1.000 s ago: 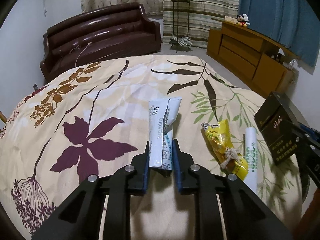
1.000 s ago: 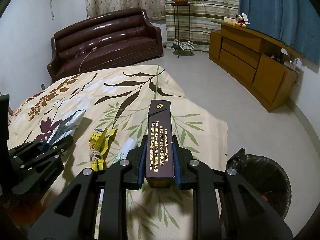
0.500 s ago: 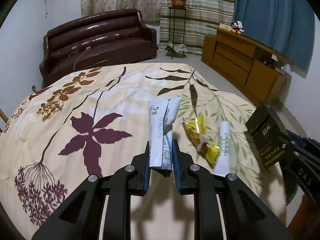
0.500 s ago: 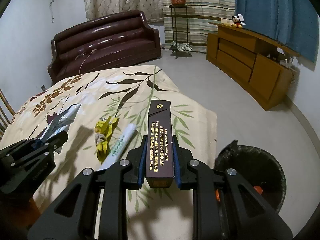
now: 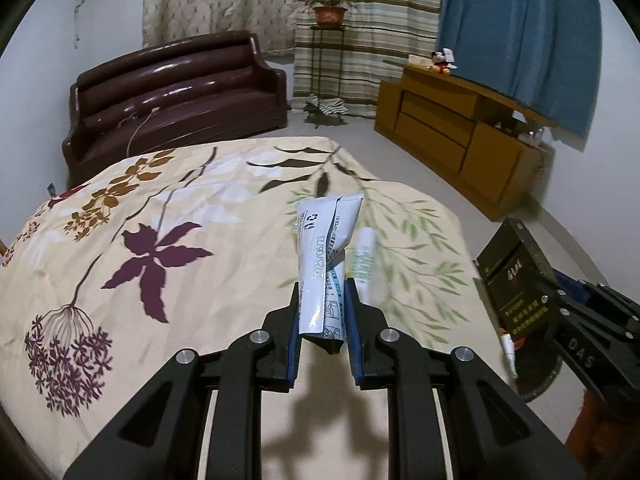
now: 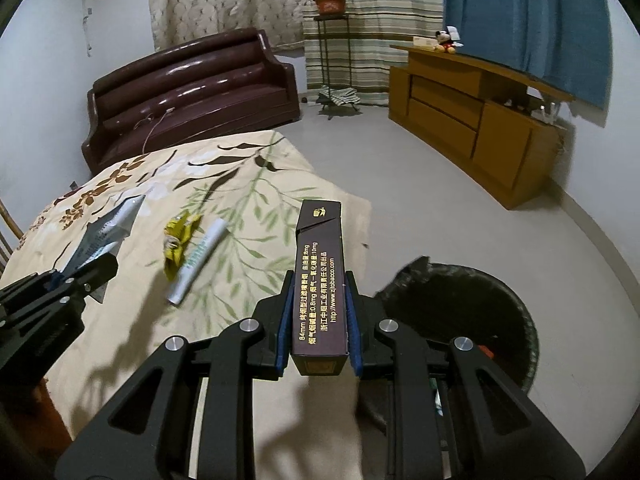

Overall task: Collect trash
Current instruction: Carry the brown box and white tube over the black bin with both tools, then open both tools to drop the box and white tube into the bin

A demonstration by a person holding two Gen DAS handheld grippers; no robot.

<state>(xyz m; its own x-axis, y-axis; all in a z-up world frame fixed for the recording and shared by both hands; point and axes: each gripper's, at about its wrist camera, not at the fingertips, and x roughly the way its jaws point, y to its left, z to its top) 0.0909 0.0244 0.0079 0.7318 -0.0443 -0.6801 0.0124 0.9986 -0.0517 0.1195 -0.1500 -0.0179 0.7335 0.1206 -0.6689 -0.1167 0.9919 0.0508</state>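
The left tongs (image 5: 322, 304) are closed on a flattened white tube (image 5: 326, 252); the blue pads press its lower part from both sides, and its crimped end sticks up toward 12 o'clock, off the surface. The right tongs (image 6: 318, 312) are closed on a dark brown cigarette box (image 6: 320, 280) w/ gold print, gripped on its long sides, front end toward 12.

Both are over a counter (image 5: 200, 240) covered w/ a beige cloth w/ leaf and flower print. In the right wrist view, a yellow wrapper (image 6: 178, 240) and a small white tube (image 6: 198, 258) lie on the cloth at approx. 10 o'clock from the box, touching each other, the wrapper on the left. The left tongs w/ their tube are further out at 9 o'clock. In the left wrist view the small tube is blurred, just behind the held tube at 1 o'clock.

A black trash bin (image 6: 480, 312) w/ a black bag stands on the floor at 3 o'clock from the right tongs, next to the counter edge; some trash is inside, incl. something orange.

In the back: a brown sofa (image 5: 176, 96) at 11, a plant on a stand (image 5: 328, 12) at 12, a wooden cabinet (image 5: 460, 136) at 2.
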